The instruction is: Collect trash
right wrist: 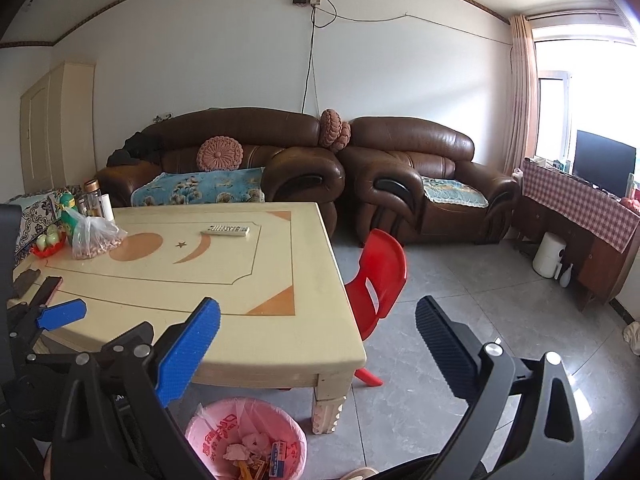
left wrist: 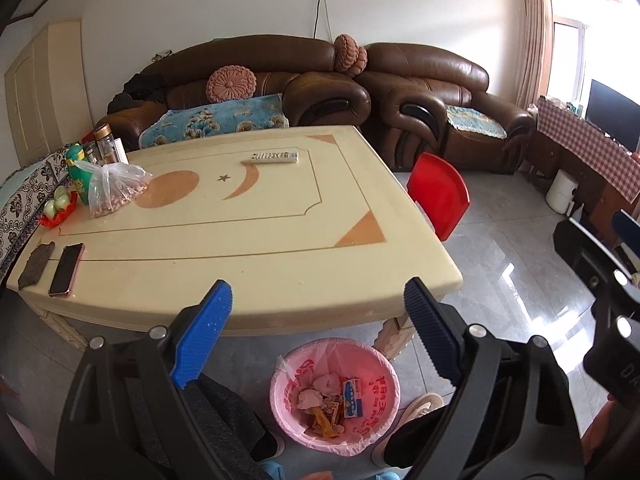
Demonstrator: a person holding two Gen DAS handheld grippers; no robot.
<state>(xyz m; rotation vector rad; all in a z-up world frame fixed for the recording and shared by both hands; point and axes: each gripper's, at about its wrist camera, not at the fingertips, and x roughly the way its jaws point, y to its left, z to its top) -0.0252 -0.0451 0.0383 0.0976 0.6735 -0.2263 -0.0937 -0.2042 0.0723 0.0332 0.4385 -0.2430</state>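
A pink-lined trash bin (left wrist: 335, 394) stands on the floor under the near edge of the cream table (left wrist: 248, 248). It holds crumpled paper, snack wrappers and a small blue and white box (left wrist: 352, 398). It also shows in the right wrist view (right wrist: 246, 438). My left gripper (left wrist: 318, 308) is open and empty, above the bin at the table's front edge. My right gripper (right wrist: 318, 326) is open and empty, off the table's near right corner. The left gripper's blue finger (right wrist: 62, 314) shows at the left of the right wrist view.
On the table lie a remote (left wrist: 270, 157), a phone (left wrist: 67, 269), a dark cloth (left wrist: 37, 265), a plastic bag of nuts (left wrist: 114, 188), bottles and a red fruit dish (left wrist: 58, 208). A red chair (left wrist: 438, 194) stands at the right. Brown sofas line the back.
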